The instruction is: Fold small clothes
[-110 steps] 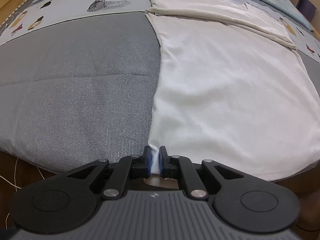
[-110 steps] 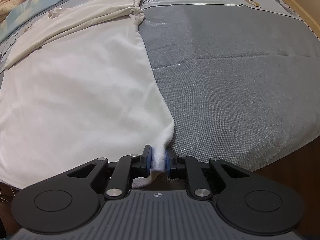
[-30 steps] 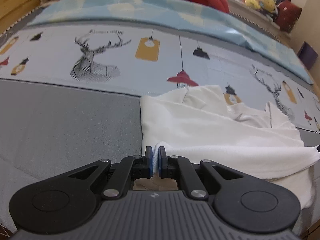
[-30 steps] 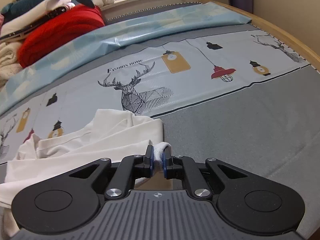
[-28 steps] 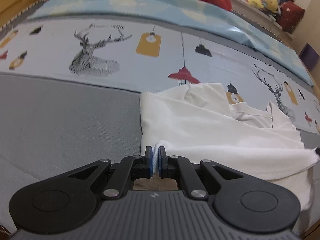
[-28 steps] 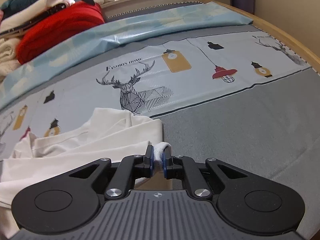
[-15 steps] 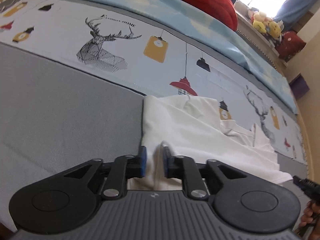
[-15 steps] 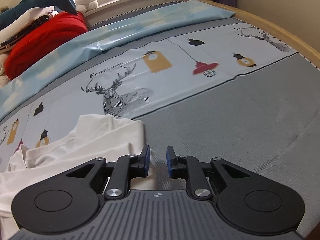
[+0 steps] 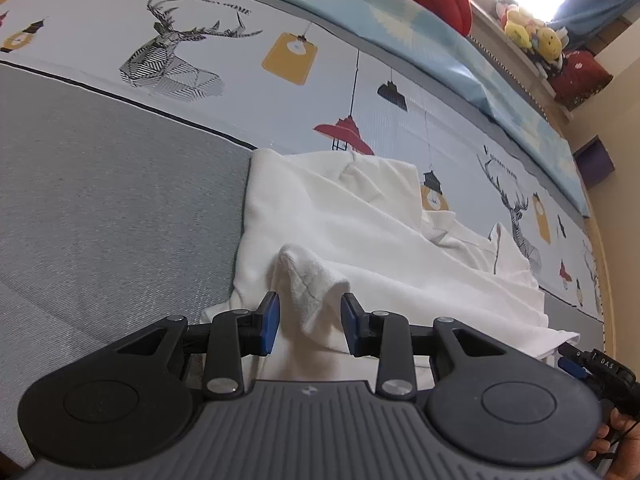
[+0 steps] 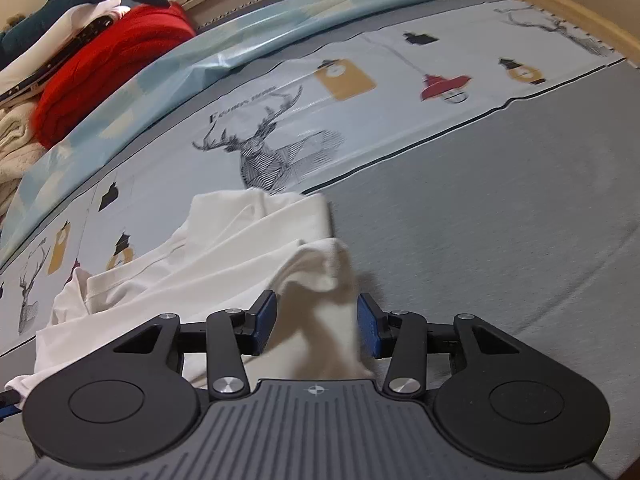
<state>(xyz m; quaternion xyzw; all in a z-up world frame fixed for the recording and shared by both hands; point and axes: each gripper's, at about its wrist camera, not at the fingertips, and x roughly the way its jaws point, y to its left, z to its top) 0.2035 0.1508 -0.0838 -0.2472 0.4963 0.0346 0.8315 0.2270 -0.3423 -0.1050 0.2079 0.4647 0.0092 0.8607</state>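
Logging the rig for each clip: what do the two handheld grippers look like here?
Both match: the left gripper and right gripper have black linkage arms with silver pivot screws, blue pads on the fingertips, a ribbed grey body with a small round crosshair mark, and round black discs either side. No sleeves or cables show clearly.

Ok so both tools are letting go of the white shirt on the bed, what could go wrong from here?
1. Both corners stand up in peaks: one between the opening jaws of the left tool, one between those of the right tool. Either may snag a pad as the tools pull back and undo the fold.
2. The white shirt looks rumpled near the collar, so creases may get folded in.
3. The folded edges look uneven, so the next fold may come out skewed.
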